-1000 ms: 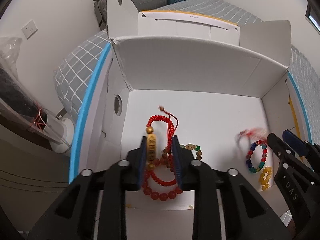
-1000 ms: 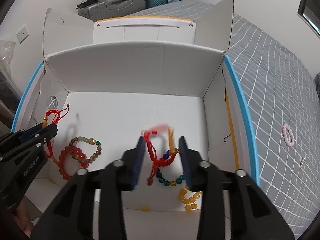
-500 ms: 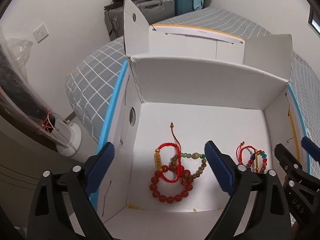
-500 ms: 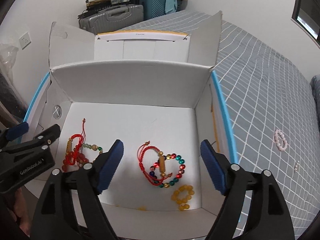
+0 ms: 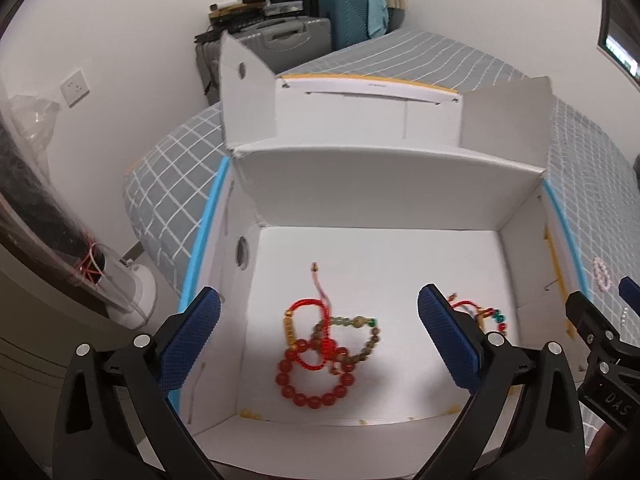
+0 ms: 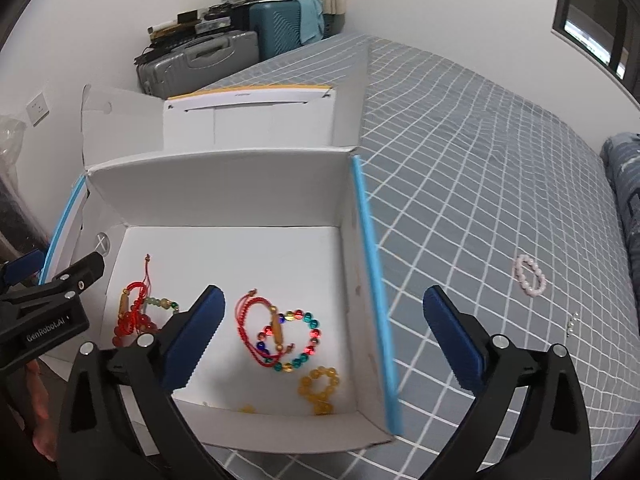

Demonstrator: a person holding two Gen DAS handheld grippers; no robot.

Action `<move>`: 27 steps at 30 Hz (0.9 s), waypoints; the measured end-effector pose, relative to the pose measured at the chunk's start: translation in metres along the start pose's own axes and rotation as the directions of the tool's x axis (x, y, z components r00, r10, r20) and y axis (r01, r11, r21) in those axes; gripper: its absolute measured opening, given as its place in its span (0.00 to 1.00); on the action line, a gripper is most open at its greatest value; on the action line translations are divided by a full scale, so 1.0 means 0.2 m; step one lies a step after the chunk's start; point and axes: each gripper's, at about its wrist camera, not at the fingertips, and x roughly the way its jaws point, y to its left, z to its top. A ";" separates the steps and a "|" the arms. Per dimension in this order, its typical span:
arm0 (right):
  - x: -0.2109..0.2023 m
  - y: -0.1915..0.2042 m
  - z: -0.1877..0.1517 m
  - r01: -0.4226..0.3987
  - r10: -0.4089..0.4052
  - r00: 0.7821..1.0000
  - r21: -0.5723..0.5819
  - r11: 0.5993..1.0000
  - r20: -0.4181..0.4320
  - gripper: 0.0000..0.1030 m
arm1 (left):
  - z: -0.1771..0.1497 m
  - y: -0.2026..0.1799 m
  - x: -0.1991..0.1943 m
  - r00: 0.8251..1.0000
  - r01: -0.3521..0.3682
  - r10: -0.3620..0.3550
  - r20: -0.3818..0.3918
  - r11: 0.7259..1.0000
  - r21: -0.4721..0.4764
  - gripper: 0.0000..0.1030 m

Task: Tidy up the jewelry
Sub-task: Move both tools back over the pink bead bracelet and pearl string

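both hand-held grippers, left and right, had just opened wide and lifted off the light, limp bracelets inside the box; pinch a bead.

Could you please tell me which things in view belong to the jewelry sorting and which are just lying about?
Job: box, red bracelets, multicolour bracelet, yellow bracelet, pink bracelet on the bed.
Lying about: suitcases, wall socket.
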 end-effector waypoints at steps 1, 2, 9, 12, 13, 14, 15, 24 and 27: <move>-0.01 -0.02 0.00 0.005 -0.005 1.000 0.004 1.000 0.003 0.93 | 0.00 -0.02 -0.01 1.000 0.008 -0.008 0.002 1.000 0.004 0.94; -0.02 -0.04 0.00 0.013 -0.013 1.000 0.010 1.000 0.005 0.93 | 0.01 -0.03 -0.02 1.000 0.017 -0.017 0.004 1.000 0.007 0.94; -0.10 -0.26 -0.04 0.058 -0.059 0.998 0.060 0.997 0.017 0.93 | 0.05 -0.23 -0.11 0.996 0.084 -0.085 0.028 0.995 0.049 0.94; -0.13 -0.39 -0.07 0.078 -0.080 0.997 0.088 0.993 0.019 0.93 | 0.05 -0.34 -0.14 0.993 0.116 -0.119 0.023 0.990 0.083 0.94; -0.14 -0.43 -0.07 0.084 -0.086 0.996 0.096 0.992 0.018 0.93 | 0.06 -0.39 -0.15 0.991 0.131 -0.134 0.026 0.987 0.097 0.94; -0.14 -0.47 -0.08 0.091 -0.094 0.995 0.106 0.990 0.016 0.93 | 0.06 -0.43 -0.17 0.989 0.140 -0.144 0.031 0.984 0.106 0.94; -0.15 -0.53 -0.09 0.104 -0.107 0.994 0.123 0.987 0.014 0.93 | 0.07 -0.47 -0.17 0.987 0.149 -0.154 0.035 0.982 0.114 0.94; -0.14 -0.98 -0.19 0.177 -0.175 0.984 0.217 0.960 -0.032 0.93 | 0.08 -0.93 -0.21 0.971 0.225 -0.237 0.036 0.951 0.214 0.94; -0.12 -1.13 -0.23 0.200 -0.194 0.980 0.245 0.949 -0.048 0.93 | 0.07 -1.11 -0.20 0.965 0.248 -0.262 0.026 0.937 0.247 0.94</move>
